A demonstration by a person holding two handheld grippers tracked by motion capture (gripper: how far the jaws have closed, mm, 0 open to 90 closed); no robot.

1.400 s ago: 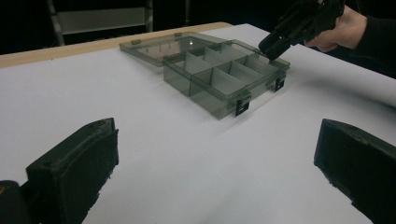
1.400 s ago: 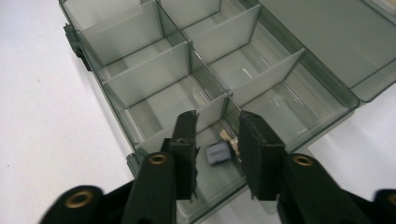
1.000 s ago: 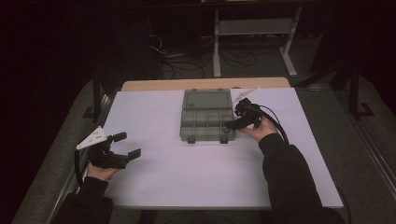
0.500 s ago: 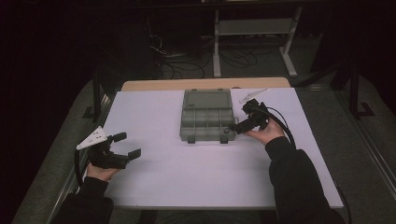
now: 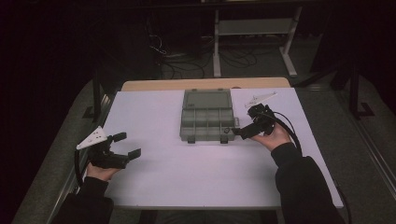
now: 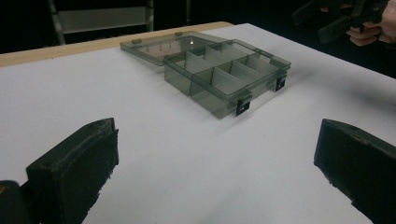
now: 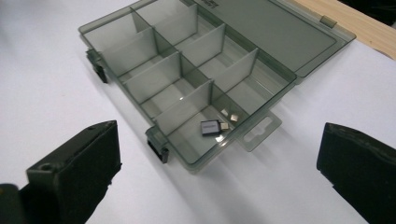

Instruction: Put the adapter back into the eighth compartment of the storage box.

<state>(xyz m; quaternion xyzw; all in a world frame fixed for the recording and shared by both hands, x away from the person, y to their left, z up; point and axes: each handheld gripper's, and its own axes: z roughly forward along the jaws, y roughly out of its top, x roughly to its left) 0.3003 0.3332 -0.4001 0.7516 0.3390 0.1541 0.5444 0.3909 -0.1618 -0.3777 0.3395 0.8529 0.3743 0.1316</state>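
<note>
**Open organiser box on white tabletop, both tools empty**

A translucent grey plastic compartment box (image 5: 207, 116) sits at the far middle of the white tabletop (image 5: 187, 172), its lid folded flat back toward the bare wooden strip (image 5: 205, 84) along the far edge. Dividers split the tray into small cells. Two black latches hang off the near wall.

Right tool (image 5: 243, 131) is held just beside the box's near right corner, jaws spread wide, nothing between them. A black cable loops from it along the person's right hand (image 5: 273, 137) and dark sleeve. Left tool (image 5: 127, 145) rests near the left edge of the tabletop, well apart from the box, jaws likewise wide open and empty; a grey three-cornered plate (image 5: 92, 138) sits on top of it.

Nothing lies on the tabletop between either tool and the box. Beyond the tabletop, the floor is dark, with tangled cables and a metal-framed stand (image 5: 254, 28).

The right gripper view looks down into the tray: in the corner cell nearest the clear hang tab (image 7: 259, 130) lie a small dark rectangular piece (image 7: 210, 127) and a few tiny pale bits (image 7: 229, 115) just beside it. The other cells look bare. The left gripper view takes the box (image 6: 224, 77) side-on and low, so cell floors are hidden behind the walls; it does catch the right tool (image 6: 327, 21) beyond the box, at upper right.
</note>
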